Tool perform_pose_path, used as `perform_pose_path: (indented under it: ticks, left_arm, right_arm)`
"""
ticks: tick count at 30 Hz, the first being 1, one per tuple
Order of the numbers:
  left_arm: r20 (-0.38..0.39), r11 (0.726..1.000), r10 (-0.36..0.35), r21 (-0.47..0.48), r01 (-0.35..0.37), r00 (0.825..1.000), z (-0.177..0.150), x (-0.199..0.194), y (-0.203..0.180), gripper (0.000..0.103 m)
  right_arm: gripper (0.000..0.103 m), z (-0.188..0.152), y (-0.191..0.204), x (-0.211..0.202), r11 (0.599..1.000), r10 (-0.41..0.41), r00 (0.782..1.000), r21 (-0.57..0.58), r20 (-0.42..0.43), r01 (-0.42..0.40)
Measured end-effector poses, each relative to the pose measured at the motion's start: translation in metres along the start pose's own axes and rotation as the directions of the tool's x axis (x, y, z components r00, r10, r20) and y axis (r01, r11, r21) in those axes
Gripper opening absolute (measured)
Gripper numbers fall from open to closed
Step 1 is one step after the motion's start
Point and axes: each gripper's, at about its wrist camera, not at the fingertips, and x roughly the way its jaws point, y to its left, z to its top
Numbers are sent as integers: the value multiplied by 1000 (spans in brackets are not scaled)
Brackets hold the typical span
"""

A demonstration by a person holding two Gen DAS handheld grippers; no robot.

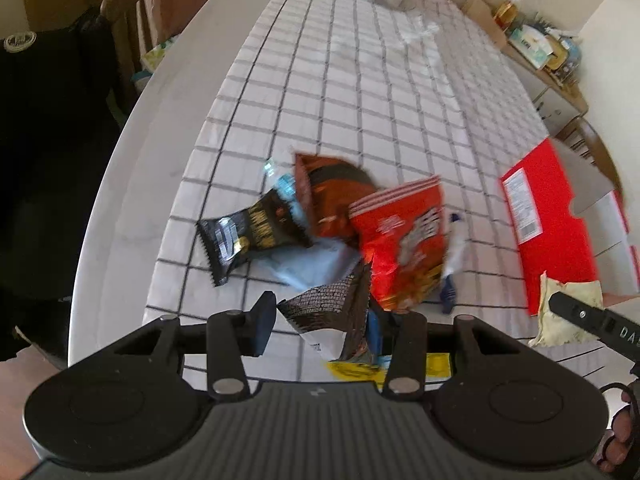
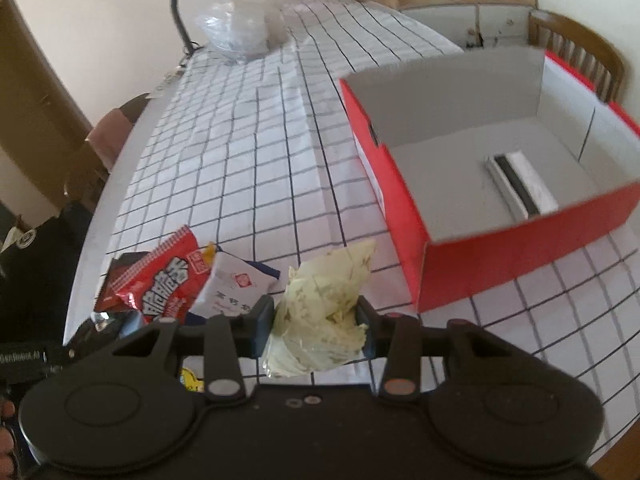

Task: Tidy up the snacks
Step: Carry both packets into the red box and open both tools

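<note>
The left gripper [image 1: 326, 320] angles steeply down over the checked tablecloth [image 1: 360, 92], its jaws pinching one dark patterned packet [image 1: 332, 312]; about six loose snack packets [image 1: 352, 232] lie heaped just beyond; the right gripper [image 2: 316, 320] angles down likewise, clamped on one pale green packet [image 2: 324, 304]; one open red box [image 2: 480, 168] stands to its right, holding one item.

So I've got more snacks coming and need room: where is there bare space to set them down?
The red box floor is bare except for one silver bar. The checked cloth lies free between the box and the plastic bag. It is crowded at the packet pile, near the table's rounded edge.
</note>
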Motion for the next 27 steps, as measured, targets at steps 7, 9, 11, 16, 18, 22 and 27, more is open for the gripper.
perform_pose_path:
  ticks: [7, 9, 11, 16, 18, 22, 27]
  left_arm:
    - [56, 998, -41, 50, 38, 998, 13, -22, -41, 44]
    - [63, 997, -52, 67, 48, 997, 18, -25, -54, 44]
    - [75, 995, -62, 86, 55, 995, 23, -28, -70, 44]
    - [103, 988, -91, 135, 77, 990, 32, -35, -111, 44]
    - [107, 984, -100, 157, 82, 989, 34, -34, -128, 44]
    - [103, 974, -118, 205, 95, 988, 36, -29, -166, 44]
    - [98, 963, -128, 249, 101, 987, 39, -19, -210, 44]
  right_arm:
    - [42, 21, -13, -32, 999, 19, 998, -29, 54, -17]
    - [42, 29, -20, -41, 999, 19, 998, -35, 68, -16]
    - [42, 37, -27, -47, 999, 16, 996, -41, 84, -13]
    - [42, 54, -48, -57, 998, -5, 995, -60, 96, 11]
    - [42, 61, -59, -59, 998, -15, 995, -64, 99, 22]
    - [42, 71, -85, -63, 998, -30, 994, -58, 105, 36]
    - [42, 85, -115, -64, 997, -41, 993, -54, 112, 48]
